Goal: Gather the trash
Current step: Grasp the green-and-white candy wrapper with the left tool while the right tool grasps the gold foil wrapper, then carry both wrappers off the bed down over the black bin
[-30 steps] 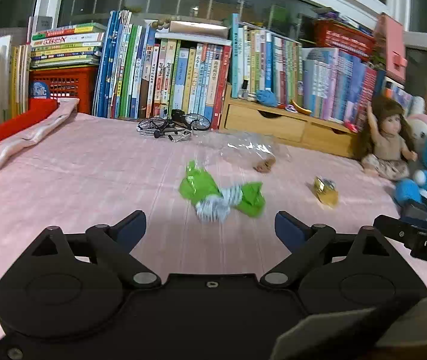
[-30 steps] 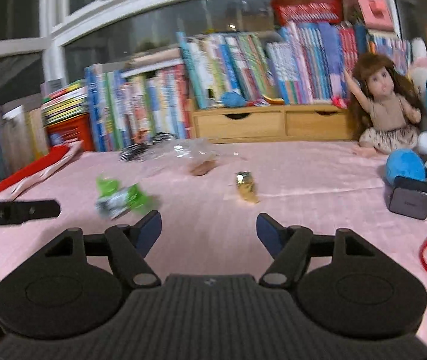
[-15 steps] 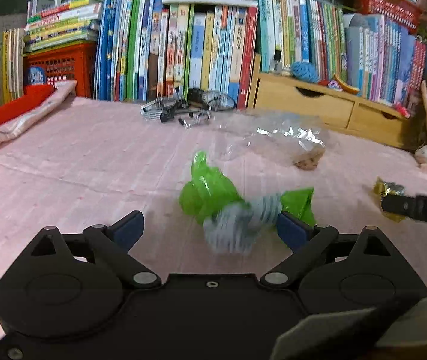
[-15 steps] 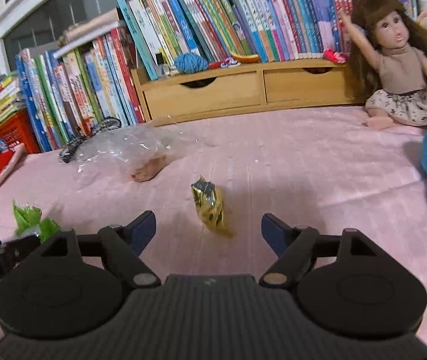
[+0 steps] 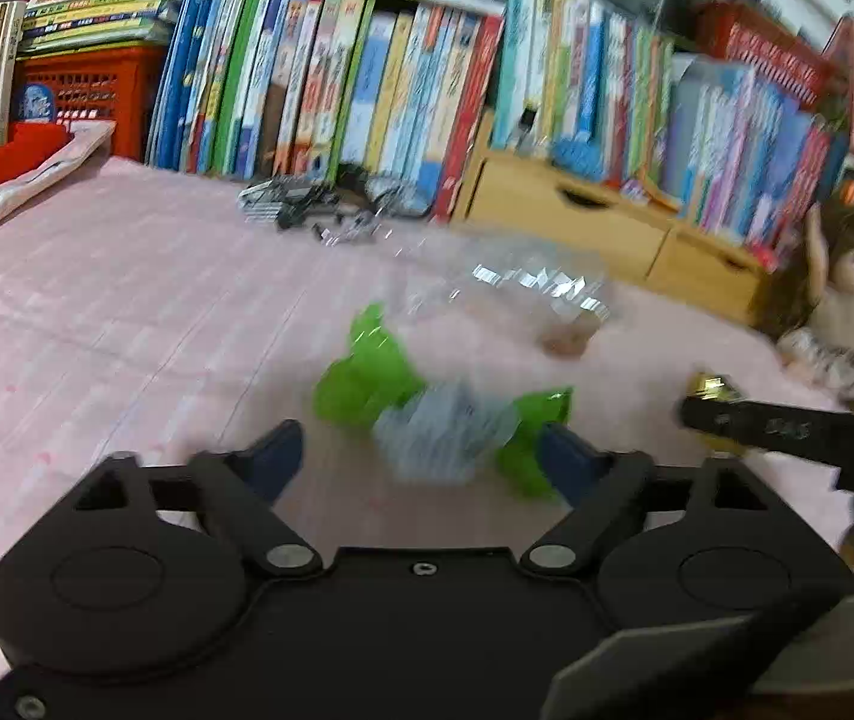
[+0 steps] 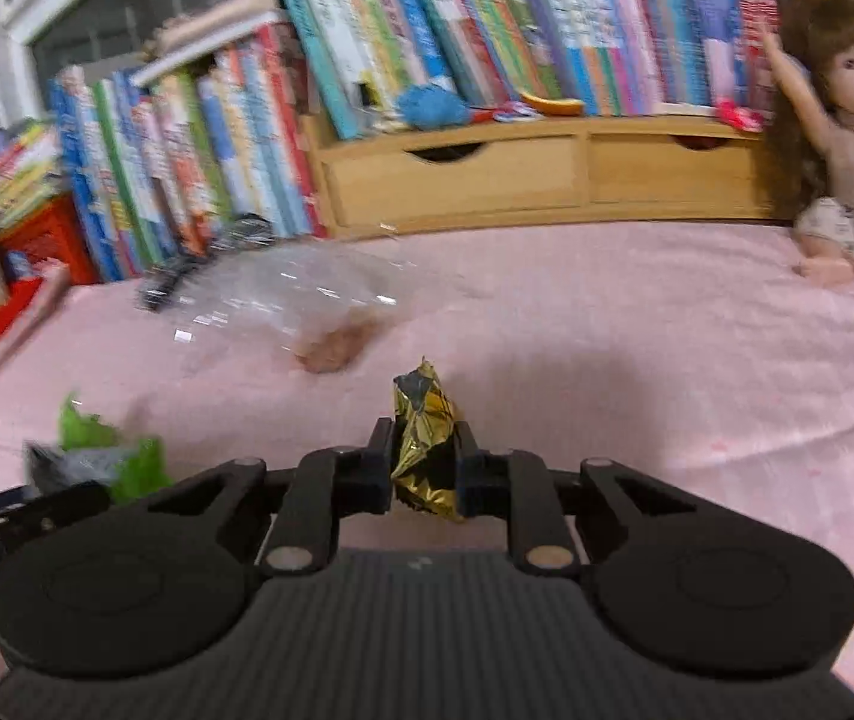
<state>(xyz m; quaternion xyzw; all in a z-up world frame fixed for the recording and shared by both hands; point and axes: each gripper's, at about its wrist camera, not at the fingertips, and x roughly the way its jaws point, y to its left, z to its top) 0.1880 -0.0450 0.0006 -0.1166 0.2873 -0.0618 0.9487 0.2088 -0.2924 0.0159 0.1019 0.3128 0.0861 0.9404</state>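
Note:
A crumpled green and white wrapper (image 5: 378, 378) lies on the pink sheet (image 5: 126, 312) between the fingers of my left gripper (image 5: 420, 450). Its jaws stand wide and are closing; the right fingertip (image 5: 559, 450) is at the wrapper's green end, the left one is apart from it. My right gripper (image 6: 423, 456) is shut on a gold foil wrapper (image 6: 420, 420), which stands up between its pads. In the left wrist view the right gripper (image 5: 691, 414) reaches in from the right at the gold wrapper (image 5: 706, 385). The green wrapper (image 6: 96, 450) shows at the lower left of the right wrist view.
A clear plastic bag (image 5: 517, 294) with a brown scrap (image 5: 565, 342) lies behind the wrappers. Further back are a tangle of black cables (image 5: 330, 204), rows of books (image 5: 366, 72), a wooden drawer box (image 6: 487, 174), a red basket (image 5: 90, 90) and a doll (image 6: 847, 138).
Both grippers have moved forward and down to the wrappers. The right gripper has shut on the gold wrapper. The green wrapper now sits between the left fingers.

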